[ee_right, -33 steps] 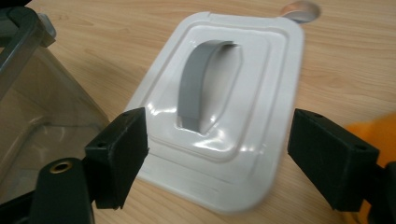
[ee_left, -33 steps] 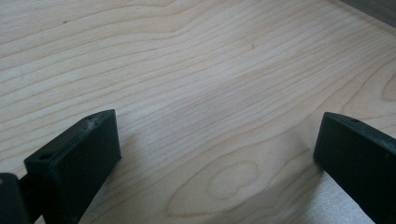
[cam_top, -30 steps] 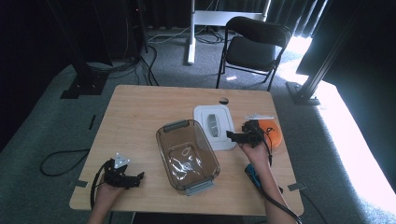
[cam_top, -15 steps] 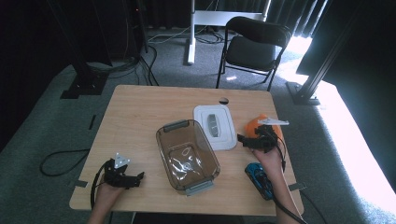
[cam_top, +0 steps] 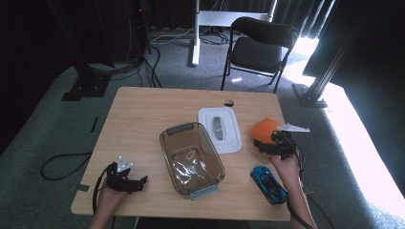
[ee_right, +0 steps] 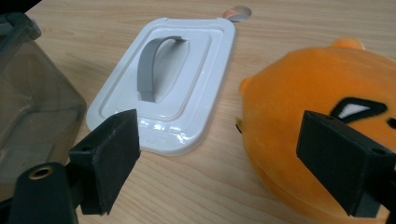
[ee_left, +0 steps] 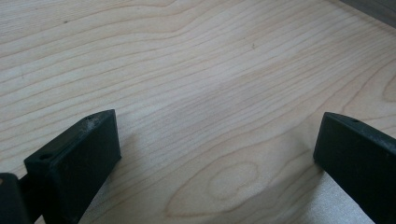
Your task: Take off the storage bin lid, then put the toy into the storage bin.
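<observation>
Right tool (cam_top: pixel 268 145) has its jaws wide, having just been opening, with nothing between them; it stands just beside the orange plush toy (ee_right: pixel 322 102), near the white lid (ee_right: pixel 173 79) on the table (cam_top: pixel 143 114). Left tool (cam_top: pixel 133 183) rests wide over bare wood, well apart from the clear container (cam_top: pixel 191 160).
</observation>
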Available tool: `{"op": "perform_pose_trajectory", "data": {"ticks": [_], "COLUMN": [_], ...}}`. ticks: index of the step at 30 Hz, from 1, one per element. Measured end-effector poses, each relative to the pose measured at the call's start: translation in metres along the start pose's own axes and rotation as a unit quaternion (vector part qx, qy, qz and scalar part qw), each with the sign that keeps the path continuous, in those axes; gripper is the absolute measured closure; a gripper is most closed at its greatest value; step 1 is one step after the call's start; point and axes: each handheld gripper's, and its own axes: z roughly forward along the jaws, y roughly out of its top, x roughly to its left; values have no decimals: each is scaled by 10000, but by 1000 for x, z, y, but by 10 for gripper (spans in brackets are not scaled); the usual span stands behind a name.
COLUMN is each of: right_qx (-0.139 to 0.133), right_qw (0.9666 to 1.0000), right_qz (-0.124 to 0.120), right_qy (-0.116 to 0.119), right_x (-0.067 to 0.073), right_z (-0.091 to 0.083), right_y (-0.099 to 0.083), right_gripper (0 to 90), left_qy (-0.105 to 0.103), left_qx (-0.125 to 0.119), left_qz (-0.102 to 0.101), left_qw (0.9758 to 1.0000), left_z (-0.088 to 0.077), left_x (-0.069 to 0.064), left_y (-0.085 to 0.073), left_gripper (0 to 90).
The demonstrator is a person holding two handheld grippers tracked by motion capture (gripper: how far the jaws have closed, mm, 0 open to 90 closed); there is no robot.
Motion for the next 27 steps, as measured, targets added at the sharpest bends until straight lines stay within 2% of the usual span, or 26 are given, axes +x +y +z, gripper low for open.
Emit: {"op": "perform_pose_trajectory", "data": {"ticks": [11, 13, 17, 20, 25, 27], "right_qx": [-180, -184, -184, -234, -95, -10], "right_qw": [9997, 9993, 9991, 9980, 9971, 9966], "right_qz": [3, -14, 46, 187, 436, 462], "right_qy": [-164, -311, -391, -549, -612, -678], "right_x": [-10, -13, -19, -31, -48, -52], "right_z": [-15, -17, -19, -20, -11, -6], "right_y": [4, 5, 6, 7, 6, 5], "right_gripper": [118, 118, 118, 121, 134, 134], "left_qy": [-1, -1, -3, -1, 0, -1], "left_qx": [4, 4, 4, 2, 2, 2], "left_qz": [4, 4, 3, 1, 1, 1], "left_qw": [10000, 10000, 10000, 10000, 10000, 10000], "left_z": [0, 0, 0, 0, 0, 0], "left_x": [0, 0, 0, 0, 0, 0], "left_y": [0, 0, 0, 0, 0, 0], "left_gripper": [9, 8, 9, 9, 8, 9]}}
